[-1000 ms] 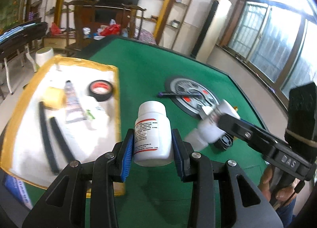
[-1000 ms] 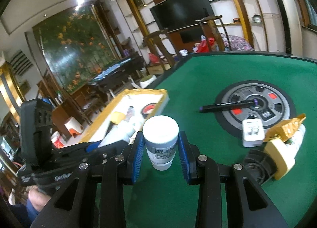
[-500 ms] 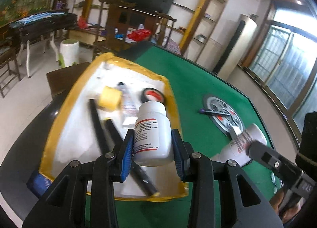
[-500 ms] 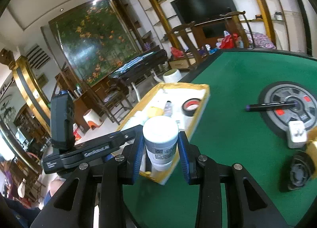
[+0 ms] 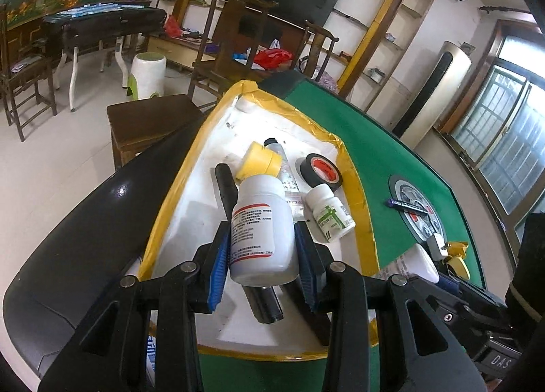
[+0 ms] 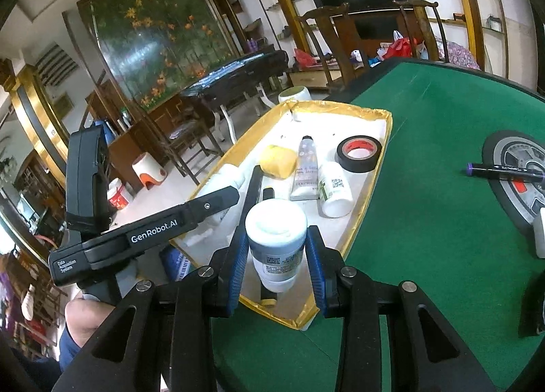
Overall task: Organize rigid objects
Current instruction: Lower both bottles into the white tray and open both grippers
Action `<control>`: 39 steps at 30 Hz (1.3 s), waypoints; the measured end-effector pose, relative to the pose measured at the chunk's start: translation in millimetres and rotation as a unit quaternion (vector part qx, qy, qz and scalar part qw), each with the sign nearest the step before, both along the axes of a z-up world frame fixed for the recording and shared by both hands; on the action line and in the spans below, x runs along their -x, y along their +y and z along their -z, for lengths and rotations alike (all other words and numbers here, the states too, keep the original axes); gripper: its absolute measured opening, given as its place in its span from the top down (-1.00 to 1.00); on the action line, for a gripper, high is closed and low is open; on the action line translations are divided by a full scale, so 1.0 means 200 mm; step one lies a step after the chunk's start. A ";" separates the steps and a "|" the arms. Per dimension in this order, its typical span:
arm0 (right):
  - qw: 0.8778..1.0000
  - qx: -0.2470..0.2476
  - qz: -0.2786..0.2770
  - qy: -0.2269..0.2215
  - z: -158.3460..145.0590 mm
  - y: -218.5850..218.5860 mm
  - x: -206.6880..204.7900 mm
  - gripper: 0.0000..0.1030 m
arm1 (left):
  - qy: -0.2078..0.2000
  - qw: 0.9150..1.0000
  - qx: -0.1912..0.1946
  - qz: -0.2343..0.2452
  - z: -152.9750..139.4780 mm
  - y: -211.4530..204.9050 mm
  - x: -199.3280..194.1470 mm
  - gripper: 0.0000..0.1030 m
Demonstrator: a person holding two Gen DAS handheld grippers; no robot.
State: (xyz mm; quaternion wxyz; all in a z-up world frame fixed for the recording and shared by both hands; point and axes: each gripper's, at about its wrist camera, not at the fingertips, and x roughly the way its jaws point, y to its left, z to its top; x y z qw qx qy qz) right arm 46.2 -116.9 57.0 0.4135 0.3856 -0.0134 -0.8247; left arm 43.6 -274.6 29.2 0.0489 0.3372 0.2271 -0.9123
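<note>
The left tongs [image 5: 260, 255] clamp a white pill bottle with a red-striped label [image 5: 261, 232], blue pads pressed on both its sides, held above the near end of the yellow-rimmed white tray [image 5: 361, 201]. The right tongs [image 6: 276, 255] grip a second white bottle with a grey label band [image 6: 276, 238], cap toward the camera, poised over the tray's near corner; in the left wrist view its cap [image 5: 420, 261] shows just past the tray's right rim.

Six things lie in the tray: one roll of black tape with a red core [image 5: 320, 172], one yellow cap-shaped piece [image 5: 260, 162], one squeeze tube [image 6: 305, 169] lying flat, one small white bottle with a green label [image 5: 329, 215] on its side, and two black bars [image 5: 226, 187], one running under the held bottle. These crowd the middle of the tray beneath both tongs; its far end is bare white.

On the green tabletop [image 6: 425, 221], well apart from the tray, a purple-capped marker [image 6: 500, 170] rests across a round grey disc [image 6: 514, 167]. At the frame edge sits one white block [image 6: 539, 235], possibly a plug adapter.

Beyond the tabletop stand two wooden chairs [image 5: 238, 37].
</note>
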 end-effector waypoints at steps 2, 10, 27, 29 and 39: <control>1.000 -0.006 0.002 -0.002 0.01 -0.01 0.00 0.40 | 0.000 1.000 0.010 0.001 0.00 0.01 0.00 0.34; 1.000 -0.018 0.016 0.003 0.00 -0.06 0.03 0.41 | -0.012 1.000 0.019 0.009 0.02 0.02 0.01 0.34; 0.998 0.023 0.056 0.007 -0.04 -0.08 0.15 0.23 | -0.012 1.000 0.014 0.015 0.00 0.02 0.00 0.24; 0.997 0.042 0.060 0.017 -0.08 -0.04 0.14 0.19 | -0.012 1.000 0.013 0.015 -0.01 0.02 -0.01 0.20; 0.995 0.084 0.013 -0.053 -0.04 -0.05 0.16 0.18 | -0.007 1.000 0.015 0.008 -0.04 0.01 -0.04 0.17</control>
